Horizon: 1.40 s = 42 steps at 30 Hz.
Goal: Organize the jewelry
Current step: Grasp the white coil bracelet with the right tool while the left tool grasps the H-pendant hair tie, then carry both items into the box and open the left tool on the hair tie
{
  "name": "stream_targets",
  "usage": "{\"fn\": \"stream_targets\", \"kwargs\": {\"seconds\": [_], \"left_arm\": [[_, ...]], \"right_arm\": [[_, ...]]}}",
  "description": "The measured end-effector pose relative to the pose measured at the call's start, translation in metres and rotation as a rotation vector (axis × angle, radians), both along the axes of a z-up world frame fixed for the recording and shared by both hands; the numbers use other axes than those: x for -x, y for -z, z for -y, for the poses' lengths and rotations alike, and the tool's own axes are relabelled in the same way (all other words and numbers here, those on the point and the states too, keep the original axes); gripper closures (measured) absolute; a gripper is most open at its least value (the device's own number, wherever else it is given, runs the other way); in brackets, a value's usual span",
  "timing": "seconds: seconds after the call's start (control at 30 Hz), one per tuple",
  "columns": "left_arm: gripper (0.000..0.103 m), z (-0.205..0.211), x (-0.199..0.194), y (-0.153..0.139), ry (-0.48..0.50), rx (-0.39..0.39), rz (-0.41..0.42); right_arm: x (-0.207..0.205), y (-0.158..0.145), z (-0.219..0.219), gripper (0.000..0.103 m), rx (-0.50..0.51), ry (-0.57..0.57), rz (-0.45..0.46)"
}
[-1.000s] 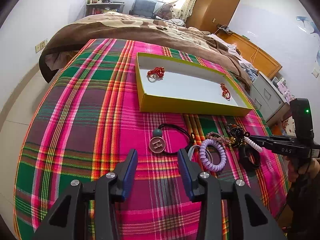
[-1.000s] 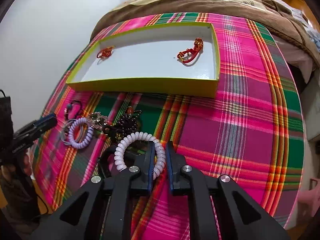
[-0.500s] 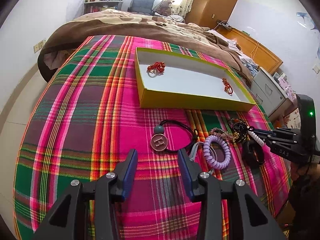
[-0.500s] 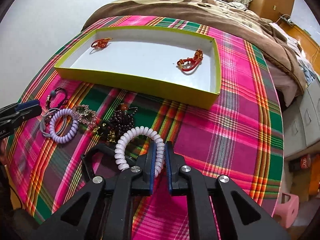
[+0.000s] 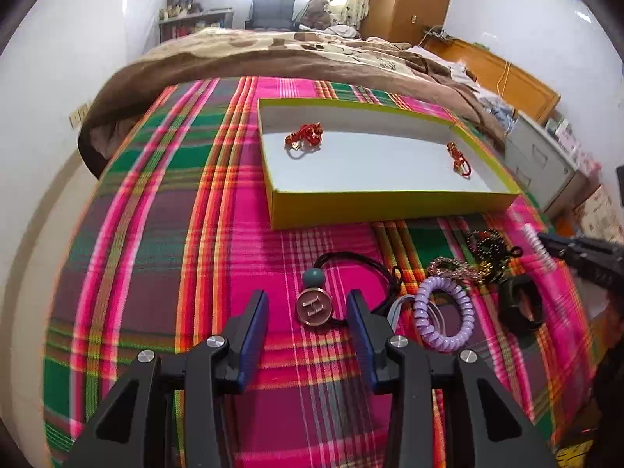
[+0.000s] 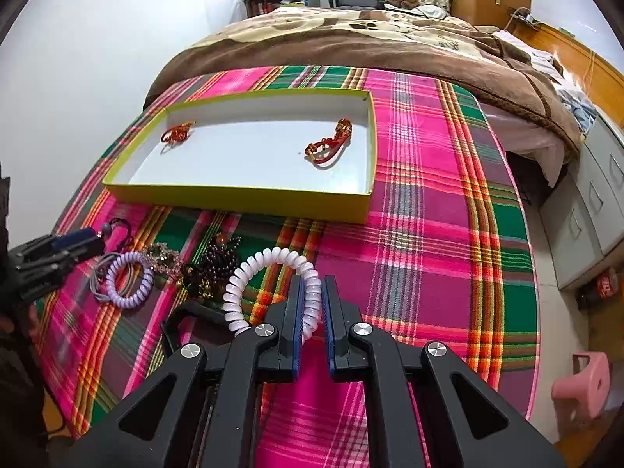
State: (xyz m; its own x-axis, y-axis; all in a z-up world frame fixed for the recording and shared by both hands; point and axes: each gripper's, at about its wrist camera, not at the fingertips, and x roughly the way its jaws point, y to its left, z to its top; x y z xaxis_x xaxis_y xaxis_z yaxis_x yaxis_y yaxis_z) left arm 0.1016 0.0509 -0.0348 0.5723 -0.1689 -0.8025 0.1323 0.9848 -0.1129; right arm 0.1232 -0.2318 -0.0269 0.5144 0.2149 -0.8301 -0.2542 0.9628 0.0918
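My right gripper [image 6: 312,292] is shut on a white spiral hair tie [image 6: 269,261] and holds it above the plaid cloth; it also shows in the left wrist view [image 5: 540,247]. My left gripper [image 5: 308,308] is open, its fingers either side of a round "H" pendant [image 5: 314,308] on a black cord. A yellow-walled tray [image 6: 234,199], also in the left wrist view [image 5: 390,204], holds two red bracelets [image 6: 331,144] [image 6: 177,132]. A purple spiral tie [image 5: 444,319], dark beads [image 6: 218,263] and a black band [image 5: 520,308] lie in front of the tray.
The plaid cloth [image 6: 429,214] covers the near part of a bed; a brown blanket [image 6: 351,39] lies behind the tray. Grey drawers [image 6: 596,214] and a pink stool [image 6: 585,382] stand off the bed's right side. A white wall runs along the left.
My right gripper has lifted the white spiral tie off the jewelry pile. My left gripper has moved forward, so the pendant now sits between its open fingers.
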Motion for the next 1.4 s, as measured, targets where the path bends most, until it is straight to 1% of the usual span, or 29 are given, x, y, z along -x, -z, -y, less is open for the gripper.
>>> {"fn": "stream_targets", "kwargs": {"seconds": [0.07,0.1,0.27,0.47,0.63,0.8,0.87,0.93,1.1,1.3,1.4], "left_arm": [[0.062,0.003,-0.002,0.000,0.005,-0.018,0.000],[0.064,0.005,-0.002,0.000,0.009,-0.035,0.003],[0.083,0.003,-0.003,0.000,-0.008,-0.062,0.008],[0.083,0.005,-0.003,-0.001,-0.009,-0.072,0.015],[0.083,0.003,-0.002,-0.007,-0.006,-0.023,0.040],[0.083,0.001,0.001,-0.026,0.001,0.003,0.098],[0.083,0.000,0.001,-0.033,0.008,0.024,0.109],[0.083,-0.002,0.000,-0.042,0.016,0.061,0.128],[0.083,-0.002,-0.007,-0.059,0.021,0.084,0.156],[0.083,0.011,-0.026,-0.071,0.047,0.066,0.176],[0.083,0.014,-0.036,-0.072,0.047,0.062,0.177]], "right_arm": [[0.000,-0.001,0.002,0.094,-0.005,0.012,0.005],[-0.001,-0.001,0.003,0.094,-0.011,0.013,0.006],[0.002,-0.003,0.005,0.094,-0.028,0.019,0.012],[0.004,-0.004,0.007,0.094,-0.042,0.041,0.025],[0.008,-0.007,0.008,0.094,-0.055,0.054,0.041],[0.009,-0.013,0.003,0.094,-0.055,0.055,0.062],[0.009,-0.016,0.003,0.094,-0.060,0.056,0.070],[0.009,-0.019,0.004,0.094,-0.063,0.055,0.078],[0.005,-0.026,0.003,0.094,-0.064,0.065,0.097],[-0.009,-0.035,-0.006,0.094,-0.068,0.065,0.120],[-0.020,-0.038,-0.010,0.094,-0.064,0.071,0.131]]}}
